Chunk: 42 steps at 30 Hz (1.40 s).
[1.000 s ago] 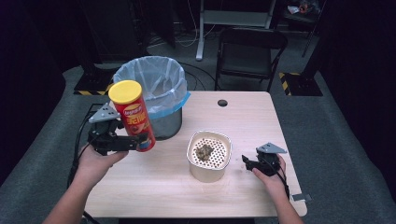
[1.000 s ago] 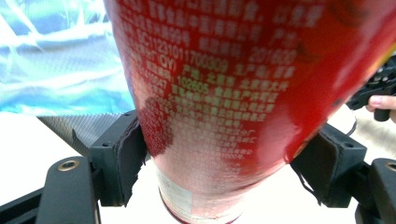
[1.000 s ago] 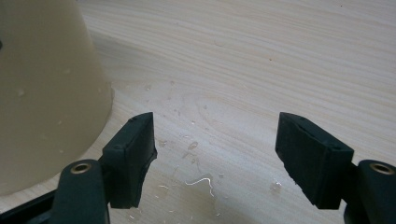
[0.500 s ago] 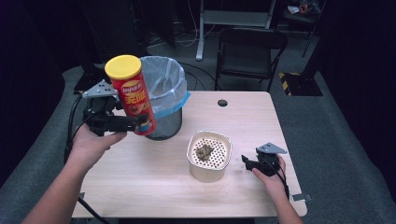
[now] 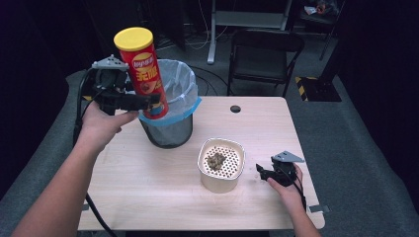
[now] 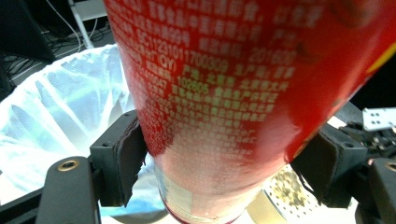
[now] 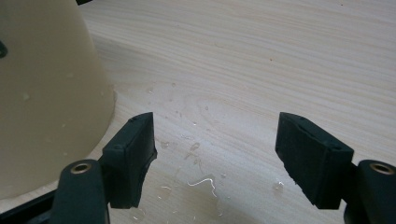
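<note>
Lifted higher, red can (image 5: 145,74) clamped in left claw (image 5: 143,102).

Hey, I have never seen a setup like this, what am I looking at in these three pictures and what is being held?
A person sits at a light wooden table with a handheld two-jaw gripper in each hand. The high view looks down from above; the other two come from cameras riding on each gripper, looking along its black jaws. The left gripper is clamped on a tall red chip can with a yellow lid, held up beside a black mesh waste bin lined with a pale blue bag. The right gripper rests open on the table, holding nothing, next to a cream cup with a perforated insert holding brownish scraps. Small water drops lie on the wood there.
</note>
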Motion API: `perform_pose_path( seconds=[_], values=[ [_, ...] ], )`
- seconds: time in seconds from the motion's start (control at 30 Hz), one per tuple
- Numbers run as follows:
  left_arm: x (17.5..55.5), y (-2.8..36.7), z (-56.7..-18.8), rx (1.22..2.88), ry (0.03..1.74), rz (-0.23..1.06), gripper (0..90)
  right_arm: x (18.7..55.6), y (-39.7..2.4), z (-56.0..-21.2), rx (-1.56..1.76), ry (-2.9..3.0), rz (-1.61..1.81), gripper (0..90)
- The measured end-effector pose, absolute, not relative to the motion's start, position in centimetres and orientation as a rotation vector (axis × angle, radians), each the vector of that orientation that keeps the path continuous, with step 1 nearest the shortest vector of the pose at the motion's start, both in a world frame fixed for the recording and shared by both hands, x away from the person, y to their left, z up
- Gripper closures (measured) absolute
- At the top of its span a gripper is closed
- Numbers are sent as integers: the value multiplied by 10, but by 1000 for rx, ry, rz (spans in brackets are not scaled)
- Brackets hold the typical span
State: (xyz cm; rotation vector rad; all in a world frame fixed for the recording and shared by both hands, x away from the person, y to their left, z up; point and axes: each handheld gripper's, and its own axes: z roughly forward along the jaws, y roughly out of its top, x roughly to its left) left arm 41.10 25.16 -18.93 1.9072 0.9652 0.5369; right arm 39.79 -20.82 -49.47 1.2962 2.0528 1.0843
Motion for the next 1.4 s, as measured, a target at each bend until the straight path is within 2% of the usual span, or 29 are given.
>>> perform_pose_path(
  seconds=[0.5, 0.87, 1.4],
  values=[
    [469, 249, -194, 1812, 1069, 587, 235, 398, -208, -494, 1284, 2059, 1090, 281],
    [510, 247, -218, 1769, 1182, 630, 234, 397, -206, -494, 1285, 2066, 1101, 282],
    [544, 250, -257, 1854, 1335, 570, 232, 399, -204, -497, 1267, 2089, 1092, 282]
  ],
)
